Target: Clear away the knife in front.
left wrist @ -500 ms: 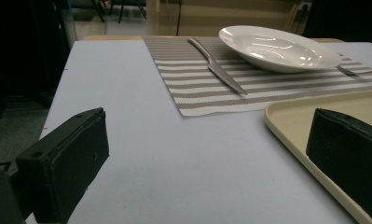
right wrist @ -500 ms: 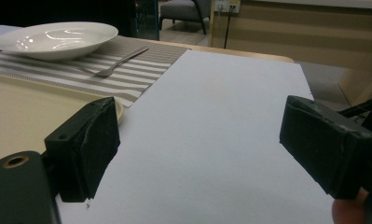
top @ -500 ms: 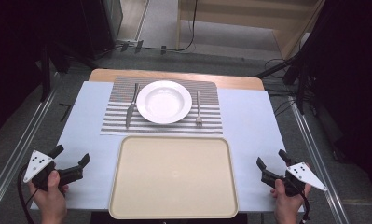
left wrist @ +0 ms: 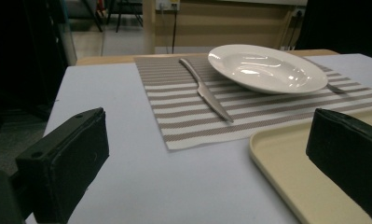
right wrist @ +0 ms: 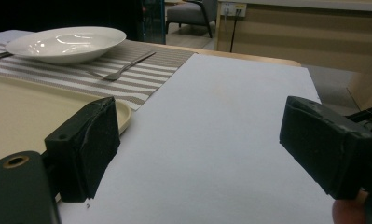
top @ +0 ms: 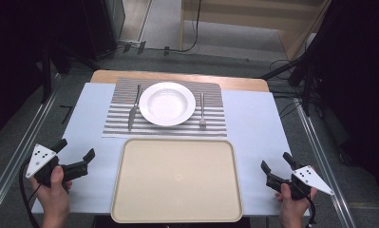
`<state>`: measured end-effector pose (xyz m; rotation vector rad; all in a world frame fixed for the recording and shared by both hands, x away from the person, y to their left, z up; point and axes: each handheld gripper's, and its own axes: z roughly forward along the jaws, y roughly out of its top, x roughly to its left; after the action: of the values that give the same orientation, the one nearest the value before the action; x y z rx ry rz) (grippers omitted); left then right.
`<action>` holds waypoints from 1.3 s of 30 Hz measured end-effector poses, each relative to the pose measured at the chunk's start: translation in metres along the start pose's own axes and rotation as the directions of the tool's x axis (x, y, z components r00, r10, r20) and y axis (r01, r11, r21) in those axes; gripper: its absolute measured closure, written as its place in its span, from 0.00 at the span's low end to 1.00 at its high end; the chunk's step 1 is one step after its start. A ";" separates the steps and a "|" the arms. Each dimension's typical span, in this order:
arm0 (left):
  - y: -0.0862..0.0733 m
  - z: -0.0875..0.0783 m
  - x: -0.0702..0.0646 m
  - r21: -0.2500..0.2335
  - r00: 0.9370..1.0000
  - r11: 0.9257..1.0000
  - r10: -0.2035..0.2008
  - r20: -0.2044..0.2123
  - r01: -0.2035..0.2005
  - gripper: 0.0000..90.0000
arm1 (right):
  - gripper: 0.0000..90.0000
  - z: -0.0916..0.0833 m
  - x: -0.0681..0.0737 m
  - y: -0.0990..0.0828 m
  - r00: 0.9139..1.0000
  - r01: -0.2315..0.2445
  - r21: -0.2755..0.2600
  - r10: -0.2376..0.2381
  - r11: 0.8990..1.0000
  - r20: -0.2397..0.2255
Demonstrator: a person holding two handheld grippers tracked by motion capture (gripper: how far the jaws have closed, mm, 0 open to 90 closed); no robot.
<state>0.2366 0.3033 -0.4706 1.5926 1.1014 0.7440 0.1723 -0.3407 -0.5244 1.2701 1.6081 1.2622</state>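
A white plate point(top: 167, 103) sits in the middle of a striped placemat point(top: 117, 127) at the far side of the table. A knife point(top: 134, 108) lies to its left and a fork point(top: 202, 110) to its right. A bare beige tray point(top: 177, 178) lies in front of the mat. My left gripper point(top: 75, 148) hovers left of the tray, open, with nothing between its jaws. My right gripper point(top: 275, 160) hovers right of the tray, also open and holding nothing. In the left gripper view, the left gripper point(left wrist: 207, 154) points toward the knife point(left wrist: 206, 91) and plate point(left wrist: 266, 67). In the right gripper view, the right gripper point(right wrist: 207, 140) faces bare tabletop, with the fork point(right wrist: 123, 67) farther off.
The table point(top: 253, 123) is covered by a pale sheet, with a wooden strip along its far edge. Metal rails point(top: 16, 156) run along both sides. Dark equipment and cables stand on the floor beyond the table.
My left gripper has edged slightly farther from the near table edge. The right gripper and the tableware have stayed put.
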 end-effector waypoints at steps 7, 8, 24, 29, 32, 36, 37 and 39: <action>0.019 0.025 -0.006 0.016 0.999 1.000 0.018 0.037 -0.018 0.00 | 0.14 0.001 0.001 0.000 1.000 0.007 0.003 -0.007 1.000 -0.028; 0.019 0.025 -0.006 0.016 0.999 1.000 0.018 0.037 -0.018 0.00 | 0.14 0.001 0.001 0.000 1.000 0.007 0.003 -0.007 1.000 -0.028; 0.057 0.092 -0.002 0.089 0.996 0.996 0.005 0.093 -0.013 0.00 | 0.15 0.001 0.002 0.001 0.999 0.015 0.005 -0.015 1.000 -0.029; 0.067 0.109 0.003 0.103 0.995 0.995 -0.006 0.099 -0.004 0.00 | 0.15 0.001 0.002 0.001 0.999 0.016 0.006 -0.016 1.000 -0.032; 0.072 0.121 0.007 0.128 0.993 0.992 -0.028 0.115 0.013 0.00 | 0.15 0.001 0.003 0.001 0.999 0.018 0.006 -0.018 1.000 -0.033; 0.076 0.130 0.009 0.151 0.992 0.988 -0.041 0.120 0.022 0.00 | 0.16 0.001 0.003 0.001 0.999 0.021 0.006 -0.021 1.000 -0.033; 0.077 0.133 0.010 0.157 0.992 0.987 -0.043 0.119 0.024 0.00 | 0.16 0.001 0.003 0.001 0.999 0.022 0.007 -0.022 1.000 -0.031; 0.081 0.139 0.010 0.165 0.992 0.986 -0.044 0.121 0.023 0.00 | 0.16 0.002 0.003 0.001 0.999 0.024 0.007 -0.024 1.000 -0.033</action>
<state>0.3848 0.2531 -0.4345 1.7296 1.1184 0.5356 0.1731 -0.3377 -0.5242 1.2371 1.6478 1.2691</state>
